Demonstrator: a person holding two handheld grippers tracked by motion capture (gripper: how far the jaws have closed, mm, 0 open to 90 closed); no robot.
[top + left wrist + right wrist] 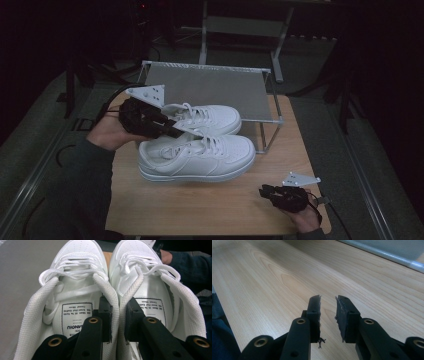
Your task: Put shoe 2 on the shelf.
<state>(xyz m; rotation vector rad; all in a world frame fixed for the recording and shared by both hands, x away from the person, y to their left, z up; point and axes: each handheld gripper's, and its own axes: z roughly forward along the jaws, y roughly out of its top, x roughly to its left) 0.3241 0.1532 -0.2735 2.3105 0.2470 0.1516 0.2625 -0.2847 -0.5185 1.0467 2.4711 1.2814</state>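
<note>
Two white shoes sit side by side at the middle of the table (200, 220), the near shoe (200, 157) in front and the far shoe (210, 119) just behind it, touching or nearly so. Both lie with their long axes across the table — toes to the right, heels to the left, soles down. Laces are tied on each.

At the heel end, the left gripper (172, 131) comes in from the left, held in the left hand (107, 132). In the left gripper view its jaws straddle the two inner collars: one jaw sits inside the left-hand shoe (72, 290), the other inside the right-hand shoe (155, 290), and the two padded collar walls are pinched together between them. So it is clamped on both shoes at once. Printed labels (76, 318) show on the insoles, toes pointing away from the camera.

Behind the shoes stands a low metal rack (210, 87) with a grey top shelf, its front right leg (270, 137) just beside the near shoe's toe. The far shoe's toe lies under the shelf's front edge, as far as the high view tells.

Well apart, at the table's near right corner, the right gripper (264, 190) rests low in the right hand (305, 222). Its jaws stand a little apart with nothing between them — bare wood (274, 285) beneath, the rack's rail (387, 255) at the top right.
</note>
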